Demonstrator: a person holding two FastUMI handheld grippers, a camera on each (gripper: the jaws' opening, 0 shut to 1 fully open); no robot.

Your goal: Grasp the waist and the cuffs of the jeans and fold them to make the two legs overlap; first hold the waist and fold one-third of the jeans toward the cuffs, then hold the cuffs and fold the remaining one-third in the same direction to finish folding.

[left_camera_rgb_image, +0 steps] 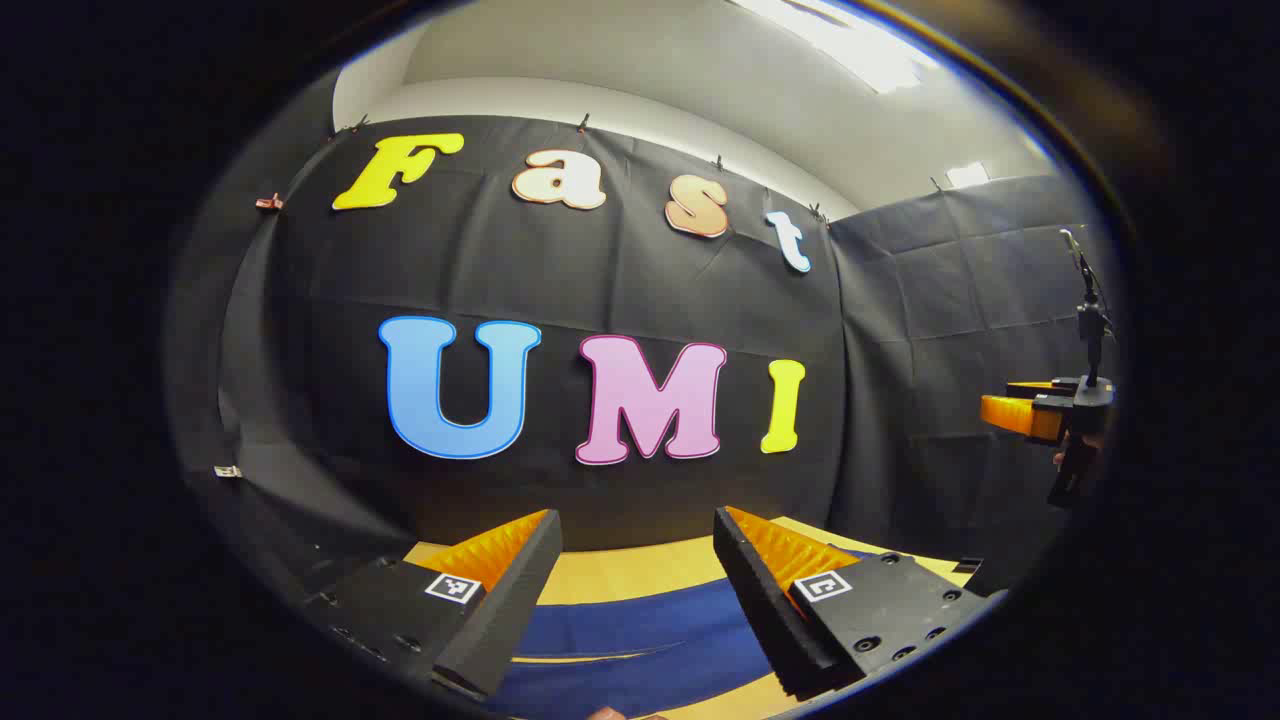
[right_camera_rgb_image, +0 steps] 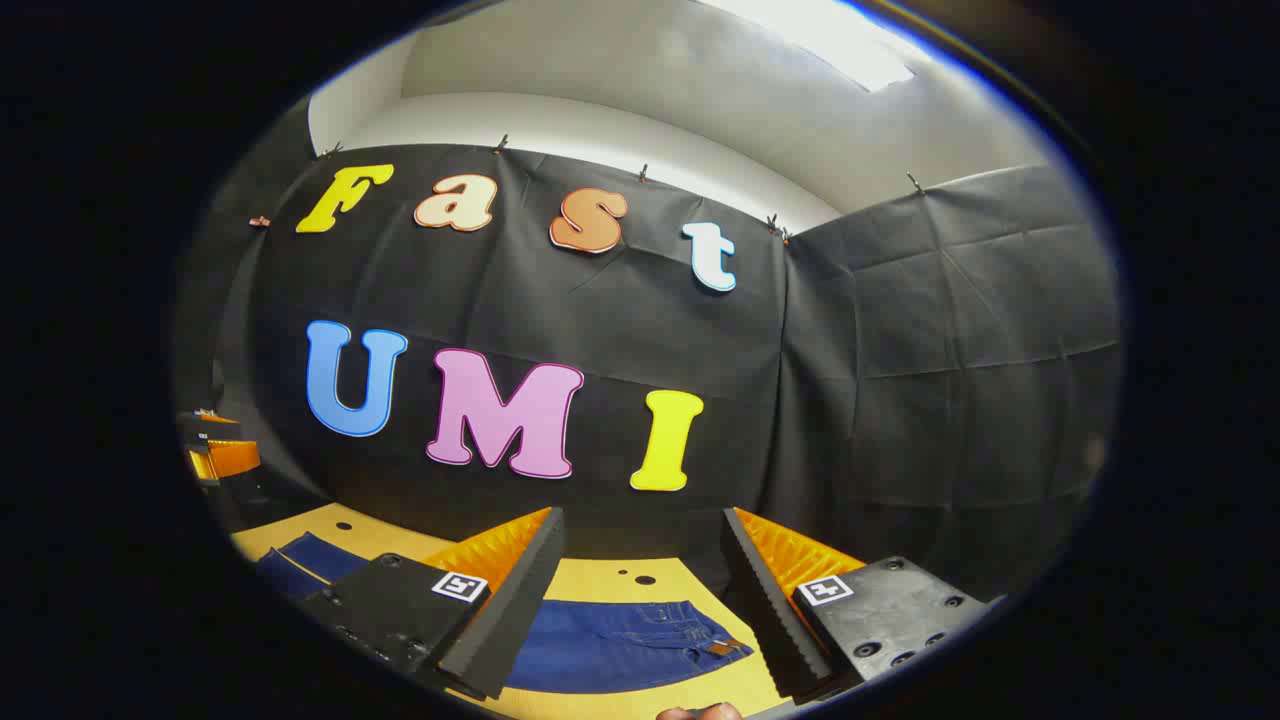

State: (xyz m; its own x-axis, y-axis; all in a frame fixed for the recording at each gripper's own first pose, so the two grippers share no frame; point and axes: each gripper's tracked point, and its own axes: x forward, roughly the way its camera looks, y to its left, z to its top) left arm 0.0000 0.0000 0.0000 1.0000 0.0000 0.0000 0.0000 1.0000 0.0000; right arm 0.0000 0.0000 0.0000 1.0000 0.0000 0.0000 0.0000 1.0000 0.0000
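Note:
Blue jeans lie flat on a wooden table. In the left gripper view their legs point(left_camera_rgb_image: 640, 645) stretch across below my left gripper point(left_camera_rgb_image: 635, 525), which is open and held above the cloth. In the right gripper view the waist end point(right_camera_rgb_image: 630, 640) with its back pockets and a small brown patch lies below my right gripper point(right_camera_rgb_image: 640, 525), also open and above the cloth. A further stretch of the jeans point(right_camera_rgb_image: 305, 560) shows at the left of that view. The right gripper point(left_camera_rgb_image: 1010, 410) appears far right in the left gripper view, and the left gripper point(right_camera_rgb_image: 225, 458) far left in the right gripper view.
The wooden table point(right_camera_rgb_image: 610, 580) runs back to the black cloth wall, with two small dark holes point(right_camera_rgb_image: 635, 578) near its far edge. A stand with a mounted device point(left_camera_rgb_image: 1088, 320) rises at the right in the left gripper view.

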